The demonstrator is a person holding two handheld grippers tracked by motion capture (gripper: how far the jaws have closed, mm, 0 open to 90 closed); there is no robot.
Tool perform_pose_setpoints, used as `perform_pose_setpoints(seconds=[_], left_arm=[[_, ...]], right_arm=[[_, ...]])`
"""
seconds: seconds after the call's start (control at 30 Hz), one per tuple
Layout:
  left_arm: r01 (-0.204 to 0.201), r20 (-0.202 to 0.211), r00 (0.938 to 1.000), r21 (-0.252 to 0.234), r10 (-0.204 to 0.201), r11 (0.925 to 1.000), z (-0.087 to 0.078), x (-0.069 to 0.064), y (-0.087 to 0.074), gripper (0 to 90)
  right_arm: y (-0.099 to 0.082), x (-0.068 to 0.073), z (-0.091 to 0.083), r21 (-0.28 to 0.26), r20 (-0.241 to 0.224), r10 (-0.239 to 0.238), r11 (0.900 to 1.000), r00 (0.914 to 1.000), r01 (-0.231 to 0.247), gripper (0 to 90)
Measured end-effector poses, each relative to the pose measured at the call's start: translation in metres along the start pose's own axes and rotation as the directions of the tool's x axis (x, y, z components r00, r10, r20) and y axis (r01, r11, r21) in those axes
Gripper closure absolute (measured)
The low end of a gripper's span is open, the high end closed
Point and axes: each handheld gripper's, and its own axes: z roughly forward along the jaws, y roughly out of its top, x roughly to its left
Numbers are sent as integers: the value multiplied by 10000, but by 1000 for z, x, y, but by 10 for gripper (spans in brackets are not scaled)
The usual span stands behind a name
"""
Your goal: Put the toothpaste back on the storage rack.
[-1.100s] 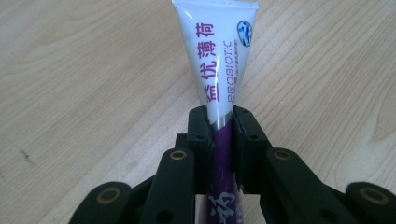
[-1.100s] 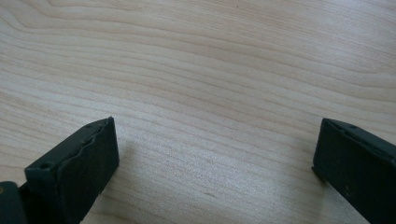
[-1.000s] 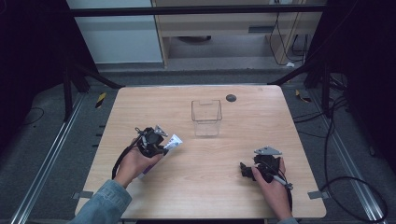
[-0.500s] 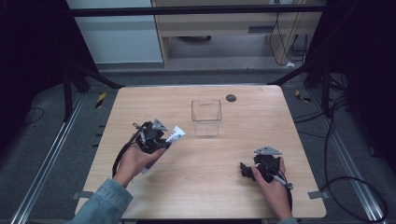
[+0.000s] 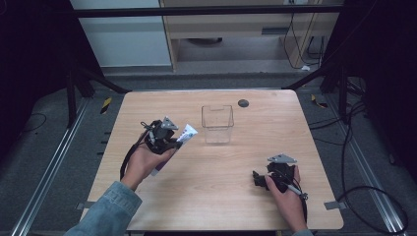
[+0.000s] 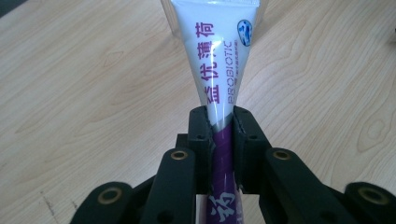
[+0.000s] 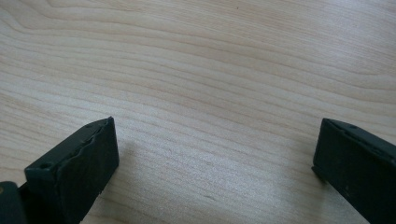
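The left gripper [image 6: 219, 123] is clamping a soft, light toothpaste tube [image 6: 217, 60] mid-body, above the table's [image 5: 211, 196] left half beside the clear box [image 5: 217, 124], a hold likely squashing it, while the right gripper [image 7: 215, 149] is resting open near the front-right corner.

Wooden table [image 5: 216, 196]; clear box [image 5: 217, 123] (upright), dark disc [image 5: 243, 103]

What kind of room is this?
Probably a lab or test workshop: a bare wooden table inside a black metal frame, loose cables on grey carpet, and a cabinet behind.
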Motion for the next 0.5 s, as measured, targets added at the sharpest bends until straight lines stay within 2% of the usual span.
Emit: perform_pose_setpoints(seconds=[0.1, 0.23, 0.5], left_arm=[[-46, 12, 10000, -206, 46, 9998, -4, -2, 7, 791], [-161, 27, 9999, -217, 162, 9996, -6, -2, 11, 791], [-50, 24, 10000, -426, 51, 9991, -10, -2, 19, 791]], right_arm=[[0, 0, 0, 2, 44, 39, 10000, 10000, -39, 3], [1, 1, 1, -1, 69, 46, 10000, 10000, -46, 3], [1, 1, 1, -3, 66, 44, 10000, 10000, -44, 3]])
